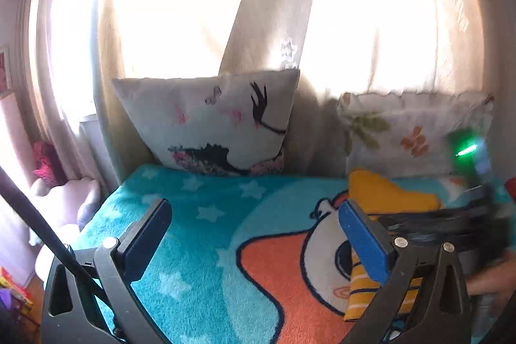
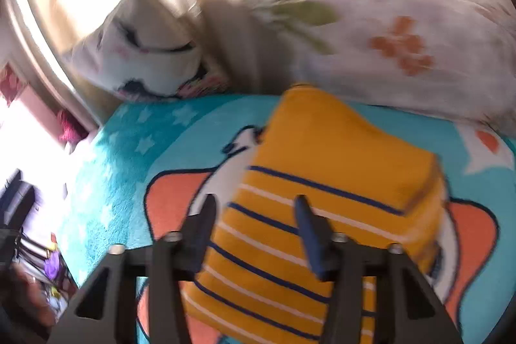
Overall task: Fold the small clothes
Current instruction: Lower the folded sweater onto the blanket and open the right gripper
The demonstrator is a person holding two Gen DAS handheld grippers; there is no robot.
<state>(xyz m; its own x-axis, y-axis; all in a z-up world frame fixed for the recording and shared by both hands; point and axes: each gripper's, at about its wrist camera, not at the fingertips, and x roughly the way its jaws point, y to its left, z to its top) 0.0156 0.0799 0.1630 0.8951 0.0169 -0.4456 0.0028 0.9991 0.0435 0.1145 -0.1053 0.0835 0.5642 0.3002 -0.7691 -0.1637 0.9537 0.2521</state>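
Observation:
A small yellow garment (image 2: 325,170) with navy and white stripes lies folded on the turquoise cartoon blanket (image 2: 129,157). My right gripper (image 2: 254,208) is open just above the garment's near striped part, its fingers apart and holding nothing. In the left wrist view the garment (image 1: 383,192) lies at the right, partly hidden behind the blue finger pad (image 1: 364,240). My left gripper (image 1: 254,211) is wide open and empty over the blanket (image 1: 200,234), left of the garment. The other gripper shows blurred at the right edge (image 1: 451,221).
Two cushions lean against the curtained window at the back: a white one with a dark drawing (image 1: 213,124) and a floral one (image 1: 416,131). The bed's left edge drops off to pink and white soft toys (image 1: 61,199). Toys lie on the floor (image 2: 51,266).

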